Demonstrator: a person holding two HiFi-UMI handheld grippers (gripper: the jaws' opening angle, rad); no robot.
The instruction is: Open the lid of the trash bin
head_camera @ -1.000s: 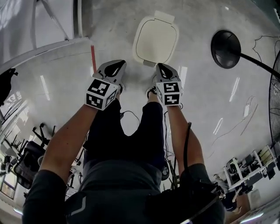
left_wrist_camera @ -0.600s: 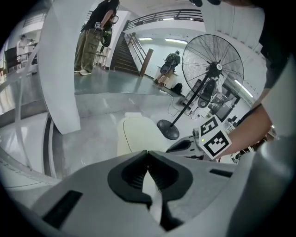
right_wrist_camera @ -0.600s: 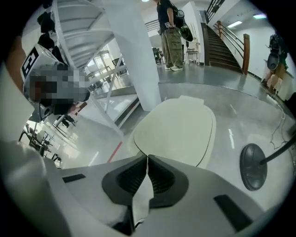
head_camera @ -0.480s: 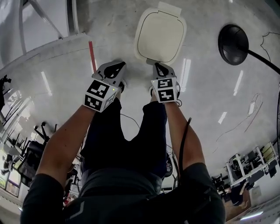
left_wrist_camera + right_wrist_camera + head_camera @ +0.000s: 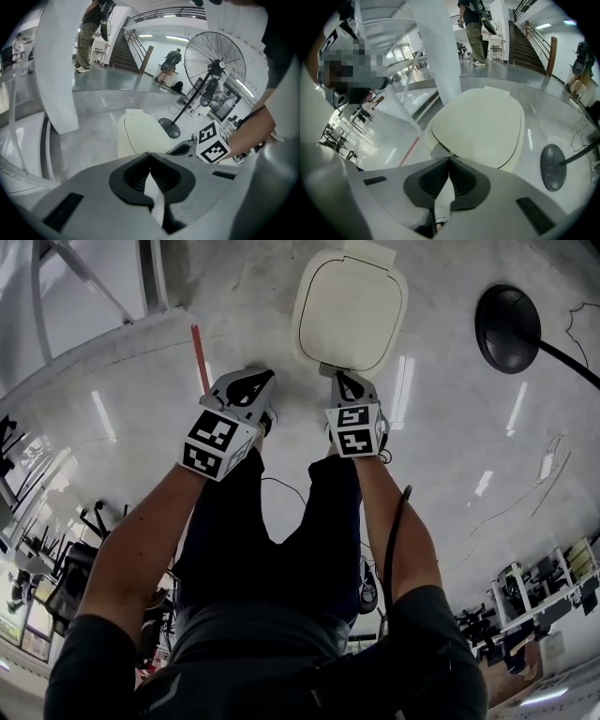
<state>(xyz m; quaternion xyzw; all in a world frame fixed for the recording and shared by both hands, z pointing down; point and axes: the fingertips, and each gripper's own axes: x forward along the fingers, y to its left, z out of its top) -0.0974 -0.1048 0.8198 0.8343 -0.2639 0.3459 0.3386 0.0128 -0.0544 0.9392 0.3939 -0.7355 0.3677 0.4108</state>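
Note:
A cream trash bin [image 5: 350, 310] stands on the grey floor ahead, its lid [image 5: 480, 125] flat and closed. A small tab [image 5: 333, 369] juts from the lid's near edge. My right gripper [image 5: 339, 379] is shut, its tips right at that tab; whether they touch it I cannot tell. In the right gripper view the tips [image 5: 450, 159] meet just below the lid's near rim. My left gripper [image 5: 261, 377] is shut and empty, left of the bin and short of it. In the left gripper view the bin [image 5: 140, 135] lies beyond its closed tips [image 5: 149, 153].
A standing fan with a round black base [image 5: 509, 328] is right of the bin. A red strip [image 5: 199, 357] lies on the floor to the left, near a white column [image 5: 58, 65]. Cables [image 5: 539, 474] trail at right. People stand far off [image 5: 89, 33].
Both grippers moved forward toward the bin. The right gripper went from a short gap before the lid to its front tab. The left one followed a little.

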